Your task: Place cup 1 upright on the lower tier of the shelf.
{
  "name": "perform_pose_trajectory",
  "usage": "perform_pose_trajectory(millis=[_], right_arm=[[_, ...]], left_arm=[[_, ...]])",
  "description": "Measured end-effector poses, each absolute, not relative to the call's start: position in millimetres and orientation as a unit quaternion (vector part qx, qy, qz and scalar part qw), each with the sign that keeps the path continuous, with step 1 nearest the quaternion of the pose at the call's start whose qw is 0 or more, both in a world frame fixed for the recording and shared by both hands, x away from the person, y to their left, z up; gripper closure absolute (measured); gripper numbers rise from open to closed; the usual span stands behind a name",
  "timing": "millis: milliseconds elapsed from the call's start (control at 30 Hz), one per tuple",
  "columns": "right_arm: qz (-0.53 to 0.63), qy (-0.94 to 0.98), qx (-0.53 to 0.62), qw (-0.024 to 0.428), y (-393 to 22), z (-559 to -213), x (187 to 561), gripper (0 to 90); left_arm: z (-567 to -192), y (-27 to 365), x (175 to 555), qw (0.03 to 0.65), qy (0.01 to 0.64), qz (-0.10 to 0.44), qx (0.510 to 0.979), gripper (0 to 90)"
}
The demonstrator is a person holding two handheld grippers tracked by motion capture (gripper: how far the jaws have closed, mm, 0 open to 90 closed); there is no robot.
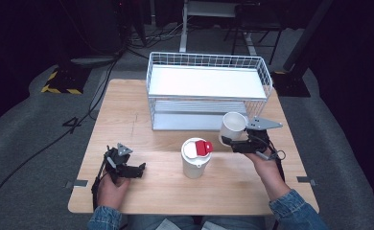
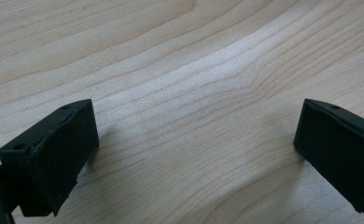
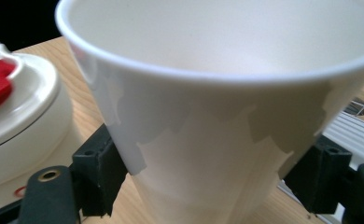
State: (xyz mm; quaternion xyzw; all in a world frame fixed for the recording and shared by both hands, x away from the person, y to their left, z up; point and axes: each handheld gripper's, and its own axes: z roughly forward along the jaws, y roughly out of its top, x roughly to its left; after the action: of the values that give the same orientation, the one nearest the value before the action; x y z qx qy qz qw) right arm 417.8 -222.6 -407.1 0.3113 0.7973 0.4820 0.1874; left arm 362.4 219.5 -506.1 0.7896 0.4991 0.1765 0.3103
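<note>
Low at eight o'clock on the wooden table (image 1: 127, 103): left gripper (image 1: 138, 170), jaws spread wide over bare wood, nothing between them. At six o'clock, a white lidded cup (image 1: 195, 159) with red tab, upright. Just beside it at four o'clock — right gripper (image 1: 228, 142) clamped on a white paper cup (image 1: 232, 127), tilted, lifted before the wire basket (image 1: 209, 88) — twelve o'clock.

White open cup (image 1: 233, 125); white lidded cup (image 1: 195, 158) with red tab; white wire basket (image 1: 209, 88); pale wood-grain table (image 1: 127, 115); black grippers.
</note>
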Motion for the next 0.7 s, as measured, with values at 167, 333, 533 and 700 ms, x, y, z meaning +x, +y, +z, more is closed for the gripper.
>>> perform_pose_trajectory(millis=[167, 333, 533, 700], right_arm=[[0.482, 0.794, 0.321, 0.186, -221.1, -411.0, 432.3, 23.8], [0.486, 0.788, 0.326, 0.192, -218.6, -412.9, 445.6, 23.8], [0.474, 0.791, 0.329, 0.204, -211.7, -418.6, 461.3, 23.8], [0.471, 0.791, 0.33, 0.21, -209.0, -426.1, 469.8, 23.8]], left_arm=[[-506.1, 219.5, 362.5, 0.31, 0.499, 0.177, 0.79, 0.4], [-506.0, 219.4, 362.6, 0.31, 0.499, 0.176, 0.79, 0.4], [-506.1, 219.4, 362.6, 0.31, 0.499, 0.177, 0.79, 0.4], [-506.0, 219.4, 362.6, 0.31, 0.499, 0.177, 0.79, 0.4]])
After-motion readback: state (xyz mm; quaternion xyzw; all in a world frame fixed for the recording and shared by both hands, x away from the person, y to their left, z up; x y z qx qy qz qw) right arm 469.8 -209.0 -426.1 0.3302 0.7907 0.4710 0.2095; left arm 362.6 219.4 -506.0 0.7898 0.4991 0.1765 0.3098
